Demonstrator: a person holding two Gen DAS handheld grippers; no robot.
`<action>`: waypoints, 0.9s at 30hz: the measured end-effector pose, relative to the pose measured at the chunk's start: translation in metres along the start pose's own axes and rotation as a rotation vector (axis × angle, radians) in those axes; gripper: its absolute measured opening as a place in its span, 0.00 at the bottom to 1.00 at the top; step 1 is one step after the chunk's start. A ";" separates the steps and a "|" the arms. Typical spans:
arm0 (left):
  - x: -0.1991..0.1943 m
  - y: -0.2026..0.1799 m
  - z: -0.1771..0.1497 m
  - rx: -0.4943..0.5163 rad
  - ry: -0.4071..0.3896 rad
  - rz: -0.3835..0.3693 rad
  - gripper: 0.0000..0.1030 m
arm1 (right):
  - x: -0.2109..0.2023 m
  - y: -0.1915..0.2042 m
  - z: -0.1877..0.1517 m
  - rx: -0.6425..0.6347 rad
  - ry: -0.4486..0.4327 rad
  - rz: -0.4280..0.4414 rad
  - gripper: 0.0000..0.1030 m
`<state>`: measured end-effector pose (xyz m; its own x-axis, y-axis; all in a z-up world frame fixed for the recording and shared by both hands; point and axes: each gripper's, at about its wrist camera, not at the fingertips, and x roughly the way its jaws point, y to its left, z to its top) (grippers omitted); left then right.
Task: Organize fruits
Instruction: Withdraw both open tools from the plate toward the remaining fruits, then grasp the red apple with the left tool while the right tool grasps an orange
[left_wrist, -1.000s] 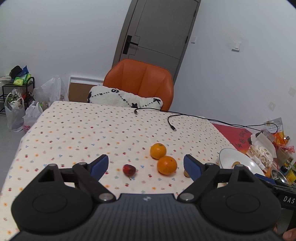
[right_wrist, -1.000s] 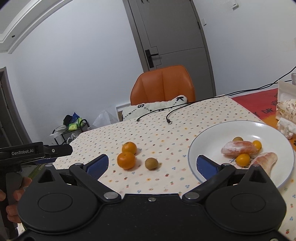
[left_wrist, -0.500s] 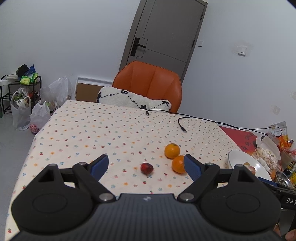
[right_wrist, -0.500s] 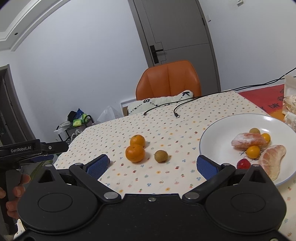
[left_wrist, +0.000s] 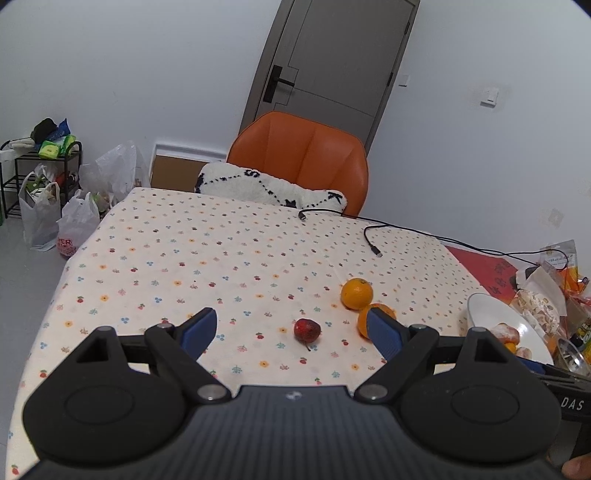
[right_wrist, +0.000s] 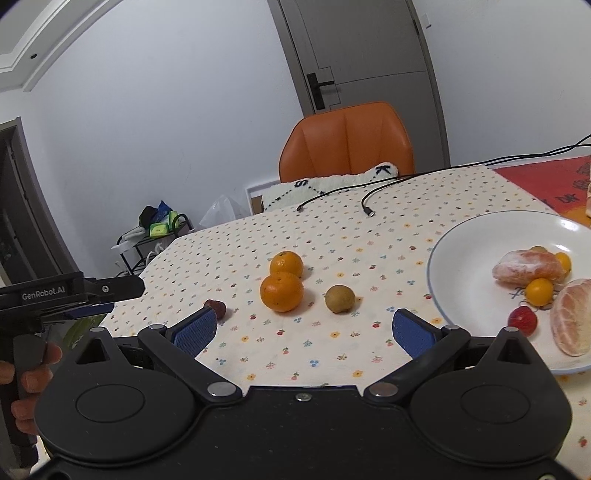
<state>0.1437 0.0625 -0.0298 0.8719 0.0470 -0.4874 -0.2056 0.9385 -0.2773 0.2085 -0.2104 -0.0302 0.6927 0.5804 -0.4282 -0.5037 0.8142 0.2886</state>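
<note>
Fruit lies scattered on the flowered tabletop (left_wrist: 177, 258). Left gripper (left_wrist: 291, 332) hovers above the near edge, jaws wide open and holding nothing; a red fruit (left_wrist: 306, 329) sits on the cloth between its blue fingertips (left_wrist: 199, 328), touching neither. Two oranges (left_wrist: 356, 293) lie at about 1 o'clock from the red fruit, touching each other, the nearer one partly hidden behind the right fingertip. At 3 o'clock in this view the white plate (left_wrist: 491, 314) shows at the tabletop's edge, beside snack bags (left_wrist: 543, 302).

Right gripper (right_wrist: 303, 328) also has its jaws wide open and empty. Ahead of it, at 12 o'clock, sits a small brown fruit (right_wrist: 340, 298), with the oranges (right_wrist: 282, 291) just to its left. The red fruit (right_wrist: 216, 307) peeks from behind the left fingertip (right_wrist: 195, 332). The plate (right_wrist: 465, 258) lies at 2 o'clock and holds two peeled citrus pieces (right_wrist: 528, 267), small yellow fruits (right_wrist: 539, 291) and a red one (right_wrist: 522, 320). At 9 o'clock the left gripper (right_wrist: 74, 291) shows side-on, a hand (right_wrist: 27, 384) around its handle.

An orange chair (left_wrist: 306, 158) with a white cushion (left_wrist: 269, 188) stands at the far side, and a black cable (left_wrist: 373, 240) trails over the cloth.
</note>
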 end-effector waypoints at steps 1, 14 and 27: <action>0.002 0.000 0.000 -0.001 0.001 0.002 0.84 | 0.001 0.001 0.000 -0.005 0.001 0.002 0.99; 0.029 -0.006 -0.002 0.024 0.035 0.002 0.72 | 0.030 0.015 0.007 -0.044 0.045 0.031 0.77; 0.063 -0.018 -0.002 0.034 0.080 -0.021 0.52 | 0.059 0.015 0.015 -0.055 0.089 0.035 0.58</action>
<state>0.2012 0.0478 -0.0567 0.8373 0.0009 -0.5468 -0.1711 0.9502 -0.2605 0.2497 -0.1637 -0.0388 0.6269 0.6026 -0.4938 -0.5558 0.7901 0.2585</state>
